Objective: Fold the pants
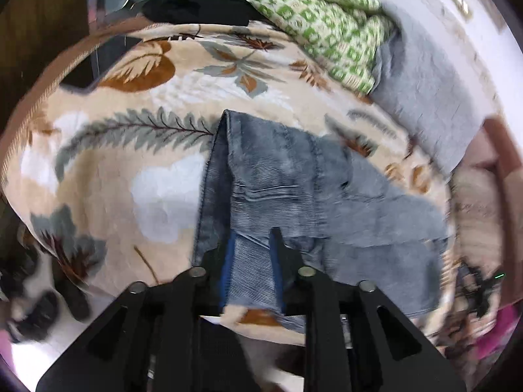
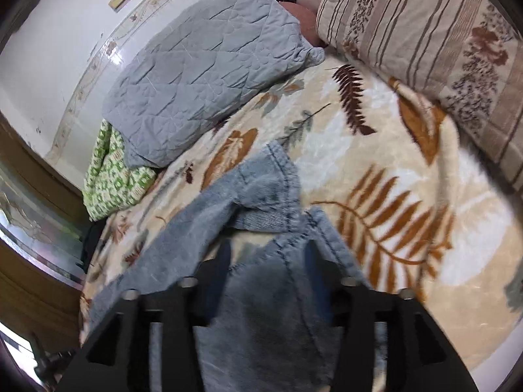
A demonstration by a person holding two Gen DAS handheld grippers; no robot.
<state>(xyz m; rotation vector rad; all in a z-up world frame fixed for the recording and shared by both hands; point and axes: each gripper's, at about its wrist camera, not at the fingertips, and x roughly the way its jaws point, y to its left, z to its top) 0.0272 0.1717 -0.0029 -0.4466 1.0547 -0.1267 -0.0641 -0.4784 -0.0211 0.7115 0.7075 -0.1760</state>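
1. Task item: blue denim pants are lying on a leaf-print fleece blanket, occupying center to lower right of the left wrist view. Folded edge is running from frame center down to lower center.
2. Left gripper: fingers are standing apart at lower center. A strip of denim is sitting between them; pads aren't visibly pressing on it. Blue pad lining is showing on inner faces.
3. Right wrist view: same pants are filling lower center, w/ a stitched seam section bunching up toward frame center.
4. Right gripper: fingers are spreading wide at lower center, denim lying between and under them. No clamping visible; fabric is resting loose.
5. Both views are showing motion blur, esp. toward frame edges.
6. Surroundings, right wrist view: gray quilted pillow is lying at upper center-left; striped floral pillow is sitting at upper right; green-and-white patterned cloth is lying at left, partly tucked under the gray pillow.
7. Surroundings, left wrist view: black garment is lying at top center beyond the blanket edge.
8. White wall w/ a decorative border is running along upper left of the right wrist view.
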